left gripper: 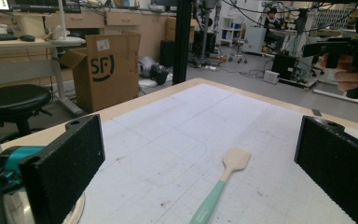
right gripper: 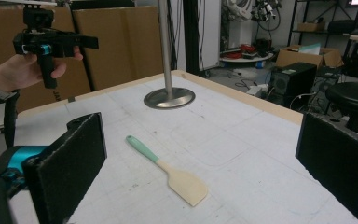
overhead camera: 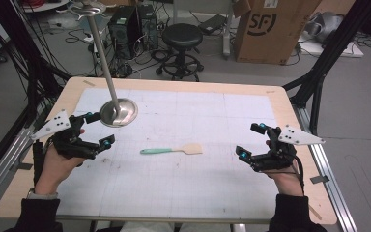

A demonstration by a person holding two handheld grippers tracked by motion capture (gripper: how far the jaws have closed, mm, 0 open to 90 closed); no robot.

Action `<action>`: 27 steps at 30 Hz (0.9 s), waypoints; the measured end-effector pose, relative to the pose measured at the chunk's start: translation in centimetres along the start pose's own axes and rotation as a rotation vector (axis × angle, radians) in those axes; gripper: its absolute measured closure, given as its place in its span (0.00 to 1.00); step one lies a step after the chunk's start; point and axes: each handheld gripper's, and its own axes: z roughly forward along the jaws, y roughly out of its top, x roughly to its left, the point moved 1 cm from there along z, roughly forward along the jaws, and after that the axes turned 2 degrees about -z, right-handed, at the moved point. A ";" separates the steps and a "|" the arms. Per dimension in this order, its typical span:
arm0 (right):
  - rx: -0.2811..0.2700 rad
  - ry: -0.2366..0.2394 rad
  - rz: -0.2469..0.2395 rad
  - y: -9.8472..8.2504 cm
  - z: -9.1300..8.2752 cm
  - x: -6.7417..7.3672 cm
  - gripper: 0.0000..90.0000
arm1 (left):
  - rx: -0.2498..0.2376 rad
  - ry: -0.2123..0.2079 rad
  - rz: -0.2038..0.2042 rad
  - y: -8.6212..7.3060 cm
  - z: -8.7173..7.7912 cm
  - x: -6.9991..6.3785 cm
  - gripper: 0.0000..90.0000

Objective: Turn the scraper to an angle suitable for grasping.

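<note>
A small spatula (overhead camera: 172, 150) with a mint-green handle and a pale wooden blade lies flat mid-table, blade pointing right. It appears ahead of the jaws in the left gripper view (left gripper: 220, 185) and the right gripper view (right gripper: 168, 170). My left gripper (overhead camera: 99, 130) is held above the table at the left, open and empty, a short way left of the handle end. My right gripper (overhead camera: 250, 141) hovers at the right, open and empty, right of the blade. Each gripper also shows far off in the other's view: the left gripper (right gripper: 51, 43) and the right gripper (left gripper: 349, 49).
A steel stand with a round base (overhead camera: 119, 111) and a tall pole rises at the table's back left, close to my left gripper. A white gridded mat (overhead camera: 183, 188) covers the wooden table. Beyond the far edge stand a black stool (overhead camera: 182, 36) and a cardboard box (overhead camera: 270, 26).
</note>
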 end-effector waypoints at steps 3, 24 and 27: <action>0.001 -0.003 0.002 0.0 0.0 0.0 0.01 | 0.000 0.002 -0.003 0.0 0.0 0.0 0.02; 0.017 -0.015 0.016 -0.6 -0.5 0.0 0.01 | 0.104 0.023 0.052 -1.5 2.3 -1.1 0.83; 0.023 -0.019 0.017 -0.7 -0.7 0.1 0.01 | 0.130 0.033 0.073 -1.8 2.9 -1.2 0.98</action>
